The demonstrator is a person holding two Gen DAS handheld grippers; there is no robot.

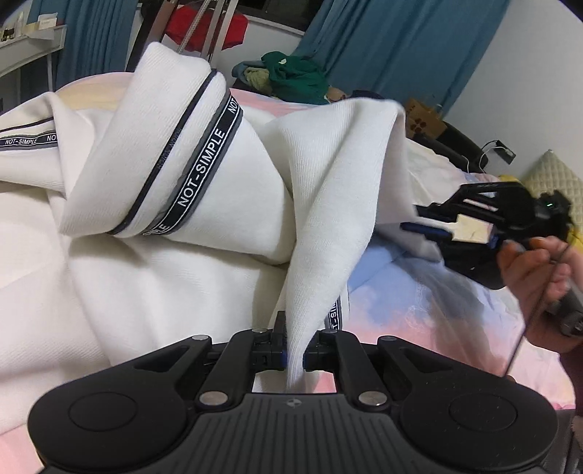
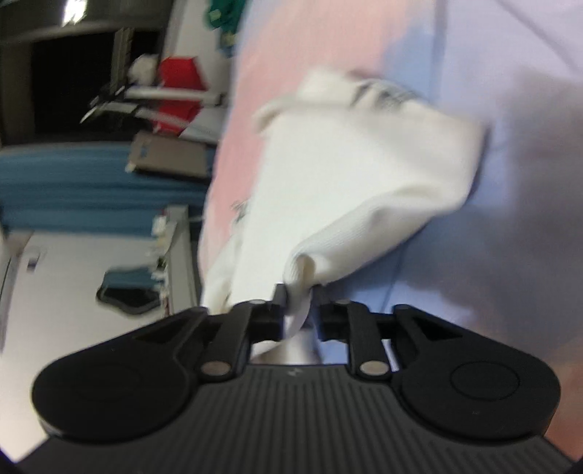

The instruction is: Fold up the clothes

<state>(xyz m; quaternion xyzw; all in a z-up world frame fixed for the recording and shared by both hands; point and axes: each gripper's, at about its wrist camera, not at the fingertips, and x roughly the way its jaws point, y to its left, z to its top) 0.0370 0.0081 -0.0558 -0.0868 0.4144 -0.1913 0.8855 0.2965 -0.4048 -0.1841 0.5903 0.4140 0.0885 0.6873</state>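
Observation:
A white garment (image 1: 182, 273) with a black "NOT-SIMPLE" band (image 1: 204, 171) lies bunched on a pink and blue bed sheet (image 1: 419, 291). My left gripper (image 1: 295, 350) is shut on a lifted fold of its white fabric, which rises in a cone towards the far side. At the right, a hand (image 1: 535, 277) holds my right gripper (image 1: 411, 218) at the garment's far edge. In the blurred right wrist view, a corner of the garment (image 2: 364, 175) sits between the right gripper (image 2: 300, 306) jaws. It touches the left finger, and a gap shows at the right one.
A pile of green clothes (image 1: 295, 76) lies at the bed's far end, before blue curtains (image 1: 393, 47). A red item (image 1: 204, 27) hangs on a metal rack. A cardboard box (image 1: 424, 120) and a quilted pillow (image 1: 550, 178) sit at the right.

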